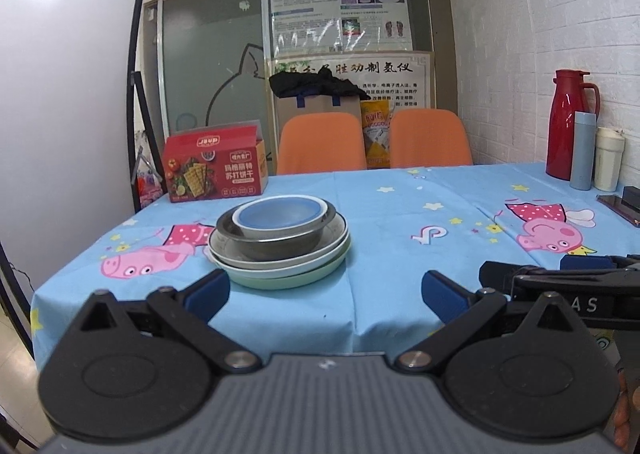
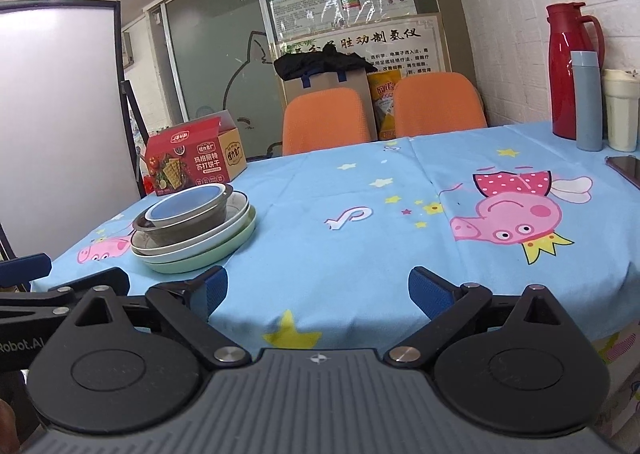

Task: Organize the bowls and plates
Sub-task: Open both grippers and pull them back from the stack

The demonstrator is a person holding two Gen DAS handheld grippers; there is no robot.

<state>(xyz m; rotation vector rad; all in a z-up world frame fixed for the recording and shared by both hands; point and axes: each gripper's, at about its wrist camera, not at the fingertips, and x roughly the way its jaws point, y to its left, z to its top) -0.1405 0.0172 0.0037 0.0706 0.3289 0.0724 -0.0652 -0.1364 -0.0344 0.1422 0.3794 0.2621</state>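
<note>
A stack of dishes stands on the table: a pale green plate at the bottom, a white plate on it, a grey metal bowl above, and a small blue-lined bowl on top. The stack also shows in the right wrist view at the left. My left gripper is open and empty, just short of the stack at the table's front edge. My right gripper is open and empty, to the right of the stack. It also shows in the left wrist view.
The table has a blue cartoon-pig cloth. A red cracker box stands at the far left. A red jug, a grey flask, a cream cup and a phone are at the right. Two orange chairs stand behind.
</note>
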